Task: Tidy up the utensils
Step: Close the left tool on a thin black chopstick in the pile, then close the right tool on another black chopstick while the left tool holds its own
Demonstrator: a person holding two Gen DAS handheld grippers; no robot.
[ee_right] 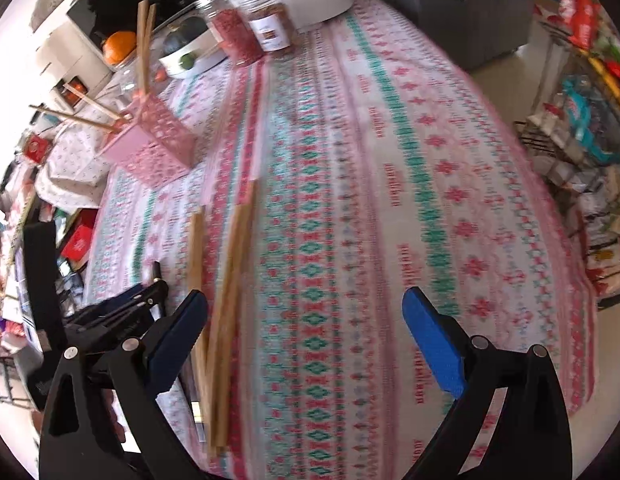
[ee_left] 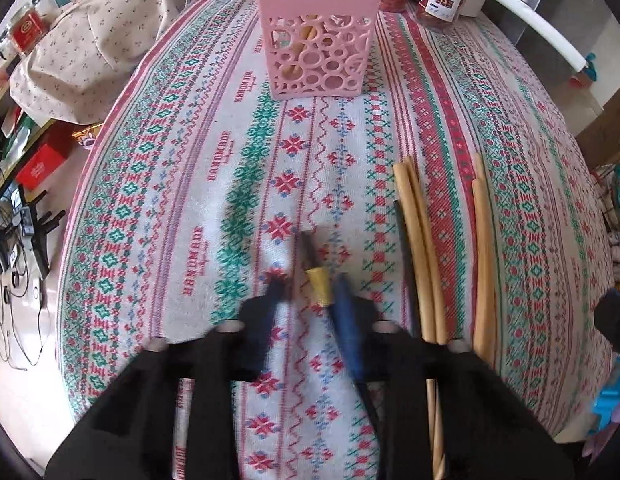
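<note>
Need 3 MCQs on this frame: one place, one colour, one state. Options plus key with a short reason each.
1. Where does the pink basket stand?
A. far end of the tablecloth, ahead of the left gripper
B. on the floor
C. between the right gripper's fingers

2. What colour are the right gripper's finger pads?
A. red
B. blue
C. white

3. What state is the left gripper in?
A. open and empty
B. out of view
C. shut on a dark chopstick with a gold band

Key: 1 A, it stands on the tablecloth beyond the fingers. 2 B, both pads show blue. 3 C, the chopstick sits pinched between the tips.
</note>
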